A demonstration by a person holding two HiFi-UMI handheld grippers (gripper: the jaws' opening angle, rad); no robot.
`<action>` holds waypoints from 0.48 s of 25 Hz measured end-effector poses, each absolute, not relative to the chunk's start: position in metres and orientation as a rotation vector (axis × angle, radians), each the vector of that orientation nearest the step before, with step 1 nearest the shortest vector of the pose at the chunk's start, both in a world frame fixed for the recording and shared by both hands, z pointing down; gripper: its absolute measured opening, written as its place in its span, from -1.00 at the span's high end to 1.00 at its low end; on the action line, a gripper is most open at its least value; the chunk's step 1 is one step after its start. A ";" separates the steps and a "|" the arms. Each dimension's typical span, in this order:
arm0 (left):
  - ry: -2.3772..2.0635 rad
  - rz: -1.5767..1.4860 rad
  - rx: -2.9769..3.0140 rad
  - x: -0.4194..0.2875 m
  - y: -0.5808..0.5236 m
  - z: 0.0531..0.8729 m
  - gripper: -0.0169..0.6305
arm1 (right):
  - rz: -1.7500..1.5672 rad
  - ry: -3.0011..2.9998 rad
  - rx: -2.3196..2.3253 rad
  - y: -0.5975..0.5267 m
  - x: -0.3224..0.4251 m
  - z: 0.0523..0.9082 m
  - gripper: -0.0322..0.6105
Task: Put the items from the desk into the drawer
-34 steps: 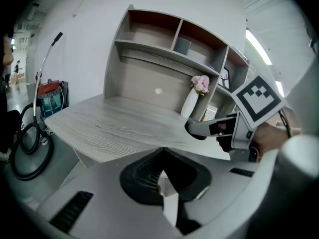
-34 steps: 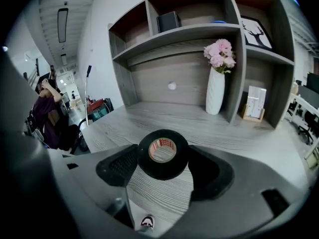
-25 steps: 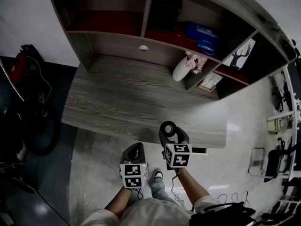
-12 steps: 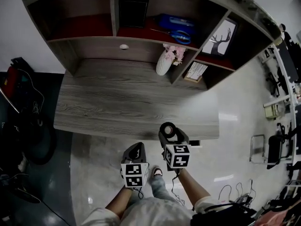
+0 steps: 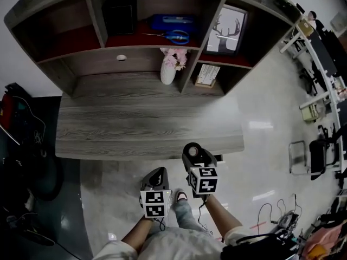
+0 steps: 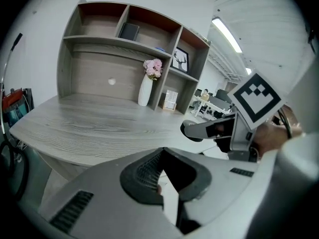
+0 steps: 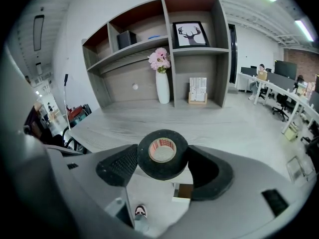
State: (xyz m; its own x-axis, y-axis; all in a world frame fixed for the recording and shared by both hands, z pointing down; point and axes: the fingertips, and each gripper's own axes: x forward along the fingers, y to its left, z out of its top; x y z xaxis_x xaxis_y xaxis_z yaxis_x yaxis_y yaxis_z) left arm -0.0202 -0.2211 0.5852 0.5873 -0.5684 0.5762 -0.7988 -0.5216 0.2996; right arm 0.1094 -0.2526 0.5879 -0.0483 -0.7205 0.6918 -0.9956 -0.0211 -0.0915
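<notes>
**tape in the right jaws, drawer low and just ahead of them**

the right gripper (image 5: pixel 194 154) holds a black tape roll (image 7: pixel 162 153) between its jaws, which stand fairly wide and press on the roll's rim from either side; the roll's hole faces back along the jaws, so its axis runs with the gripper's line of sight, not across it; roll and gripper hang over the floor just short of the worktop (image 5: pixel 146 129), off the right part of its front edge

the relation that counts is downward and forward; in the right gripper view a small brown and white box shape (image 7: pixel 182 191) shows just below the roll, tucked under the worktop's front edge; it is probably the open drawer, though too little of it shows to be sure; if so, the drawer lies beneath and slightly beyond the jaws, and the roll would have to go down and in, not up onto the worktop

the left gripper (image 6: pixel 164 173) is lower and nearer the person's body, its jaws drawn close together with nothing between them; the right gripper is plainly the nearer one to the drawer; a white vase (image 5: pixel 168 69) with pink flowers stands well apart at the back of the worktop
</notes>
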 end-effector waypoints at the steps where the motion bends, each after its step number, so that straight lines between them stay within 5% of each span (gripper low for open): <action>1: -1.075 0.568 2.283 -0.016 -0.219 0.585 0.92 | 0.821 -1.811 1.794 -0.249 0.114 0.588 -0.05; 12: -0.950 0.646 2.351 0.037 -0.184 0.586 0.92 | 0.898 -1.745 1.885 -0.206 0.163 0.595 -0.05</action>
State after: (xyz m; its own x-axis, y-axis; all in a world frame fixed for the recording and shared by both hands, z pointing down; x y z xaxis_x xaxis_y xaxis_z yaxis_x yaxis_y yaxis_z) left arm 0.0369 -0.1835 0.5865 0.6403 -0.4846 0.5959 -0.7323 -0.6193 0.2832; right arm 0.1635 -0.2056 0.5954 0.0053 -0.7153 0.6988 -0.9845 -0.1264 -0.1219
